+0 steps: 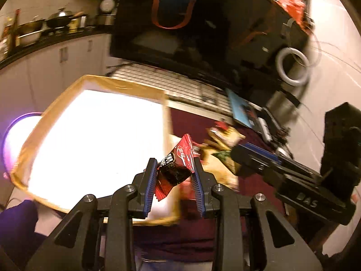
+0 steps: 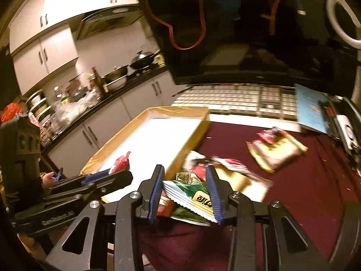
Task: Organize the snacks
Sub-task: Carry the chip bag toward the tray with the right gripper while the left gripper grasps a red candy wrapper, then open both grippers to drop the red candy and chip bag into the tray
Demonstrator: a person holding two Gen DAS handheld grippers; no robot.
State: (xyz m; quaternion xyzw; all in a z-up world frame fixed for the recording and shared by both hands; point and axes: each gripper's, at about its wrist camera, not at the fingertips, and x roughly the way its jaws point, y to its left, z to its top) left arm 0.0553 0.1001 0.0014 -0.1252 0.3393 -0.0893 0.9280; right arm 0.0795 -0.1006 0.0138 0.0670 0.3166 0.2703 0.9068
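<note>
Holding 2 foil snack pkts: left gripper (image 1: 174, 169) clamps red-black packet (image 1: 174, 166), right gripper (image 2: 185, 192) clamps green-yellow packet (image 2: 191, 197). Both look light, crinkly, slippery, crushable; grip mid-body w/ gentle squeeze, not at seams.

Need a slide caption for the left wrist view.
Left claw grips a red-black snack packet beside the cardboard tray.

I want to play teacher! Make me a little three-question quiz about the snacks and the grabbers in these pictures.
1. True or false: the left gripper holds a red and black snack packet.
2. Which colour is the packet in the right gripper? A blue, B green and yellow, C pink.
3. Fill in: the cardboard tray has a ___ bottom.

Key: 1 true. 2 B, the green and yellow snack packet. 3 white.
</note>
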